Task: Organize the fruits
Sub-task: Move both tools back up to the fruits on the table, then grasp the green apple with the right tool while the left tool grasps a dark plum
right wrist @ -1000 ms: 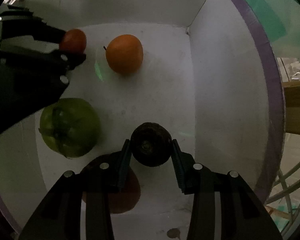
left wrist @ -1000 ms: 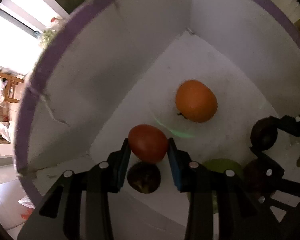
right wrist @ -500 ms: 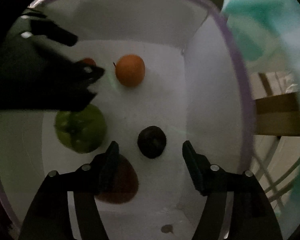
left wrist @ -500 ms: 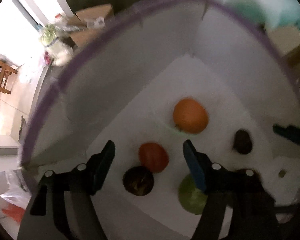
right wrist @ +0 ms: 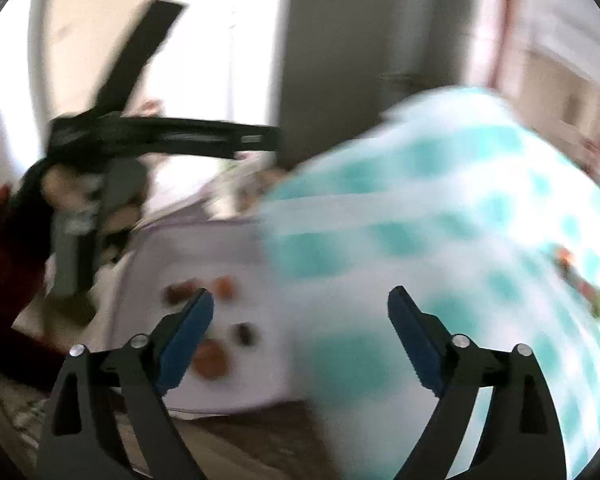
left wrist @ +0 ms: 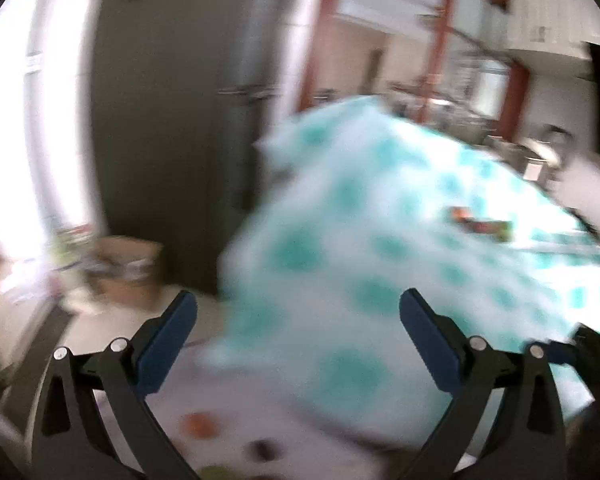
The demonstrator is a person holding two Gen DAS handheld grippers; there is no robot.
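Fruits (right wrist: 210,356) in the white box (right wrist: 236,384) show only as smeared orange, red and dark blobs; the kinds cannot be told, and both views are heavily blurred. They lie well below and behind the right tool (right wrist: 300,320), whose jaws have just been opening and stand wide with nothing between them. The left tool (left wrist: 298,328) is likewise spread wide and empty, above the box, pointing toward the teal-checked bench (left wrist: 420,240). In the right view a hand (right wrist: 64,188) grips its handle.
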